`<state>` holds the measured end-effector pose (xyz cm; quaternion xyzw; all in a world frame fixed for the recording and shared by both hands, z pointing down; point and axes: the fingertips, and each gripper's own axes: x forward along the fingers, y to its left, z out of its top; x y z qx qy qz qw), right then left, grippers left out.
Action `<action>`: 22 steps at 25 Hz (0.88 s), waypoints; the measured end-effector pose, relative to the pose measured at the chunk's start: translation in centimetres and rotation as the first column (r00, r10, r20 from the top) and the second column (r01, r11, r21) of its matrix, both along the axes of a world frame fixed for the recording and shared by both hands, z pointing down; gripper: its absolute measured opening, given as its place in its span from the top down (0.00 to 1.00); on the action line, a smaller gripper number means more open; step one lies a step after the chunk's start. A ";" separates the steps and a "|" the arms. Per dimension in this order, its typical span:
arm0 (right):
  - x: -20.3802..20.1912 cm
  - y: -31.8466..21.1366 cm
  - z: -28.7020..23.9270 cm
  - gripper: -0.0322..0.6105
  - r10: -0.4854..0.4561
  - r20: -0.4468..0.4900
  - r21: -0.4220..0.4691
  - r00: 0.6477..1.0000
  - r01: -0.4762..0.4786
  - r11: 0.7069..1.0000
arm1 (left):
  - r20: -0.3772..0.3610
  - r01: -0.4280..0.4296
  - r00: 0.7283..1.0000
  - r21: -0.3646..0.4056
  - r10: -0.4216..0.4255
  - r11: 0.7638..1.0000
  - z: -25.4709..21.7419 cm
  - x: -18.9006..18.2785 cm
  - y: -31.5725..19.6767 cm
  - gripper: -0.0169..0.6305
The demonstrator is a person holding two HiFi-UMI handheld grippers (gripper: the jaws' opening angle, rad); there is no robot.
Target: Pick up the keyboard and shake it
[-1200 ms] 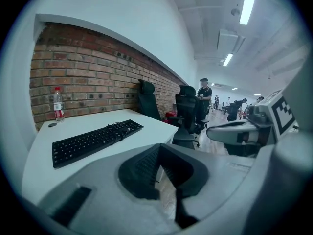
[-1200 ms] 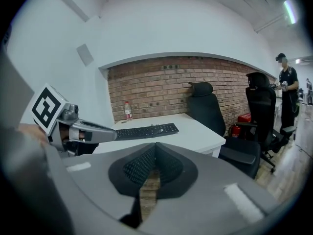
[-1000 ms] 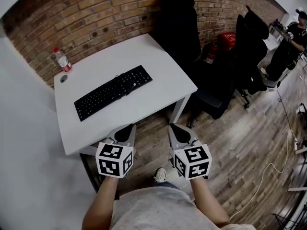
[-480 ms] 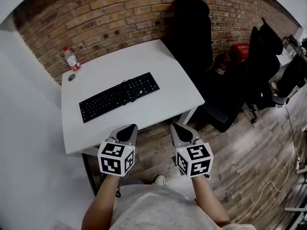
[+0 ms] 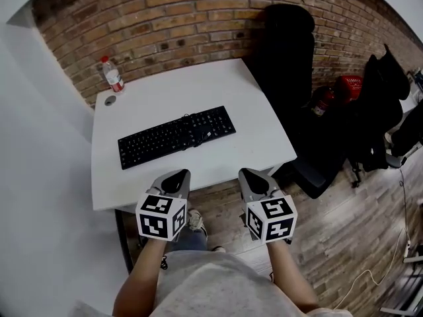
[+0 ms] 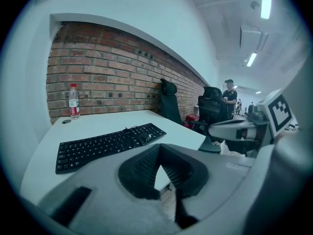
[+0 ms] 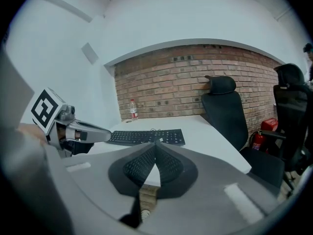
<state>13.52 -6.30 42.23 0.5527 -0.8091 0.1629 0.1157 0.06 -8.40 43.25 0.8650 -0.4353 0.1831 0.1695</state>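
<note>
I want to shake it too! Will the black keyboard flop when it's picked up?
Probably stiff: the keyboard looks like one flat slab. Likely light, being so thin. The cable lying on it may slide off.

shirt: grey (plain) | left hand-held gripper: grey, black pads | right hand-held gripper: same

A white table is seen with a black keyboard laid flat near its middle, slightly askew. A bottle is stood upright at the far left corner, and a small disc is placed just beside it.
</note>
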 end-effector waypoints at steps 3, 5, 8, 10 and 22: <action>-0.6 -2.2 0.6 0.93 -0.015 -0.005 -0.006 1.000 0.015 1.000 | -0.006 0.019 1.000 -0.005 -0.019 1.000 0.7 -0.8 -2.0 0.99; -1.1 -3.8 1.1 0.93 -0.028 -0.010 -0.014 1.000 0.028 1.000 | -0.014 0.034 0.999 -0.011 -0.034 0.999 1.1 -1.4 -3.5 0.99; -1.8 -6.4 1.5 0.93 -0.048 -0.015 -0.028 0.999 0.048 0.998 | -0.020 0.056 0.998 -0.022 -0.057 0.998 1.7 -2.4 -5.8 0.99; -2.3 -8.2 1.8 0.93 -0.059 -0.018 -0.038 0.998 0.059 0.998 | -0.023 0.071 0.997 -0.031 -0.071 0.997 2.0 -3.2 -7.5 0.99; -6.2 -17.6 3.8 0.93 -0.136 -0.017 -0.108 0.991 0.133 0.985 | -0.021 0.142 0.989 -0.080 -0.144 0.987 4.0 -9.0 -15.6 0.99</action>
